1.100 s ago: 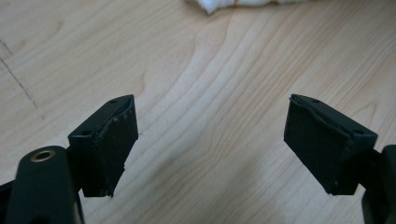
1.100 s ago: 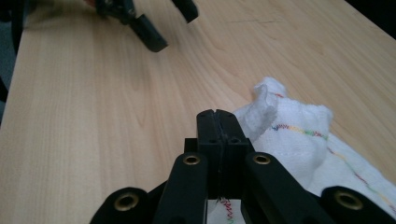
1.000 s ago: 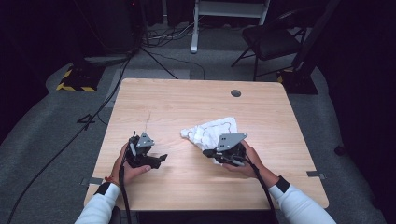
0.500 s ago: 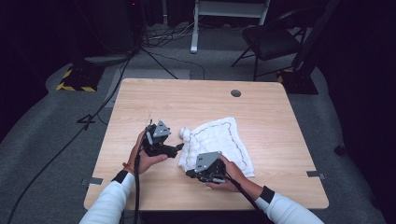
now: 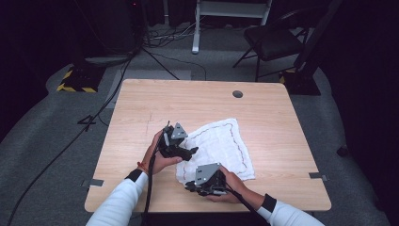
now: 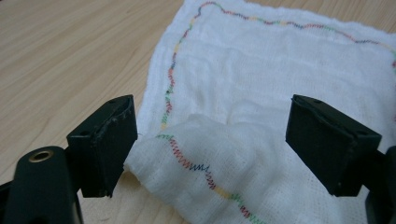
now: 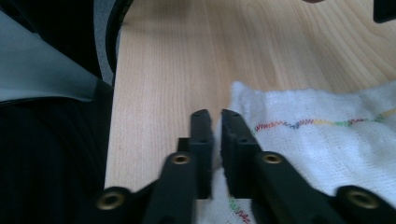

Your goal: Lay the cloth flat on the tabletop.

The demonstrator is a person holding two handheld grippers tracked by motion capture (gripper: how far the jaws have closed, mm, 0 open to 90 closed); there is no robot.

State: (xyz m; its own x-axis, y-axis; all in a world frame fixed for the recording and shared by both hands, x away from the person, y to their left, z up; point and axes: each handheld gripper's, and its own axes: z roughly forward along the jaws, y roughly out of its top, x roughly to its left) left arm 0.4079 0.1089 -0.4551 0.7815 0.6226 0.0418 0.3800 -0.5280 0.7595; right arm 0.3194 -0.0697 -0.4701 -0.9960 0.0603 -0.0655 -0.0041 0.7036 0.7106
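I have a white cloth [image 5: 221,148] with a multicoloured zigzag stitch along its border lying mostly spread on the wooden table [image 5: 141,108], toward my side of the middle. My left gripper [image 5: 188,153] sits at the cloth's left edge, tilted toward the fabric; in the left gripper view its jaws stand wide apart, with a folded-over, raised corner of the cloth [image 6: 210,158] between them and the left pad just at that fold, not pressing it. My right gripper [image 5: 190,187] is low at the near-left corner of the cloth, close to the table's front edge. In the right gripper view its jaws have just been opening and are parted only by a narrow slit, with the cloth's [image 7: 327,140] corner lying beneath and beside them; I cannot tell whether any fabric is caught in the slit.
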